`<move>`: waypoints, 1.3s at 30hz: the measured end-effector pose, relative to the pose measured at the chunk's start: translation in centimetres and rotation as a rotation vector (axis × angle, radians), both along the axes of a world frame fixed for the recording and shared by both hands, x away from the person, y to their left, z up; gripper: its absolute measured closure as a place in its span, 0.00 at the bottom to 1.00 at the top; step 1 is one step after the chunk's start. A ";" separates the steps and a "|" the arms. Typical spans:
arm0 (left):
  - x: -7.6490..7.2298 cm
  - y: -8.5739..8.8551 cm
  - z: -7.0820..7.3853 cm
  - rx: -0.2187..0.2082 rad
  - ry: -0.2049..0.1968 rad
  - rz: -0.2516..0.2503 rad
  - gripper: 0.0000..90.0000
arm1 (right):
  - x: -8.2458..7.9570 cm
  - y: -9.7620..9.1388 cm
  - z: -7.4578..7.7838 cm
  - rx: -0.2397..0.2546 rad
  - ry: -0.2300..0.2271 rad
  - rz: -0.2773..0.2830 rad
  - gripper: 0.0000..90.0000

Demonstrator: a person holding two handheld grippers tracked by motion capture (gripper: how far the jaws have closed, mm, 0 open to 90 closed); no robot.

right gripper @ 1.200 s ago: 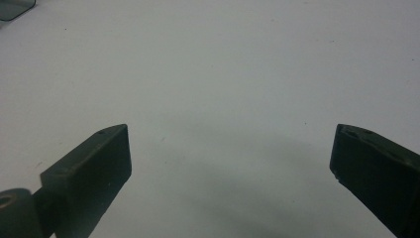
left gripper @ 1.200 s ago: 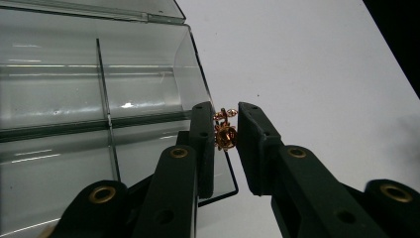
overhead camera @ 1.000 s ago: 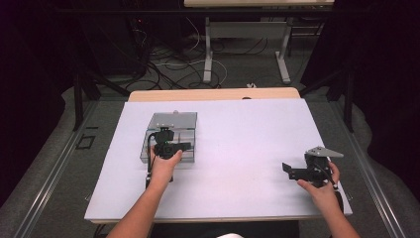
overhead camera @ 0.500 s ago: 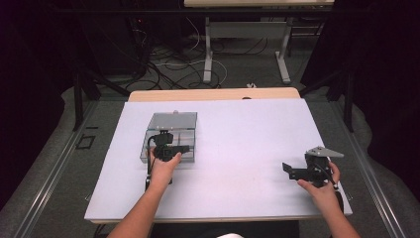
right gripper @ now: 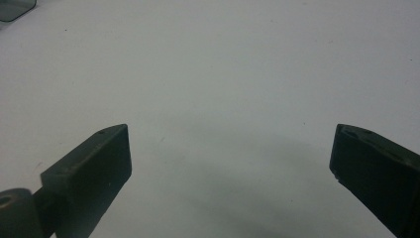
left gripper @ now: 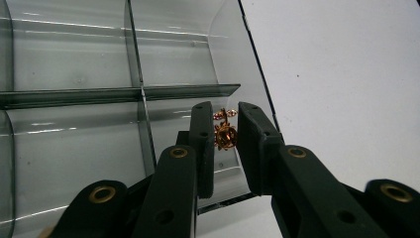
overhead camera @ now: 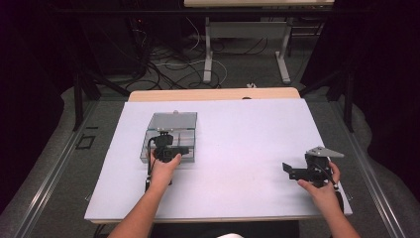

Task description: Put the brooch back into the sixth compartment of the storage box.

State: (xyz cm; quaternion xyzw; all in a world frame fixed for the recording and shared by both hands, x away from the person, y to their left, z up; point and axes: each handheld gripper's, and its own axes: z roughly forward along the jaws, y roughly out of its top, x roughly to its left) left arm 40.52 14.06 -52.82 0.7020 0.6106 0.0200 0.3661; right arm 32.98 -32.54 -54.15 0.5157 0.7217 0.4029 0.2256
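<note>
Left gripper (left gripper: 225, 130): jaws narrow, clamped on small gold ornament (left gripper: 225, 135), held over near-right compartment of clear divided box (left gripper: 74, 94) at table (overhead camera: 247, 134) left-centre. No shift from earlier frames; placing into compartment judged pending. Right gripper (right gripper: 230, 153): jaws wide, empty, near table's right edge.

No writing to call here: nothing readable anywhere, not a letter, number, brand mark or sign. The clear compartment box (overhead camera: 171, 136), sitting at about ten o'clock on the white table (overhead camera: 247, 148), carries no label or print on its walls and dividers. The small gold trinket (left gripper: 225, 135) shows no engraving that can be read. The black jaws in both gripper views bear plain rivets and holes, no markings. The table's white top is blank too.
</note>
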 end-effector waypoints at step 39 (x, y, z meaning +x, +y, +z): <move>-0.2 0.4 0.3 -0.028 -0.036 0.006 0.77 | 0.0 0.1 -0.1 0.002 0.004 0.004 0.03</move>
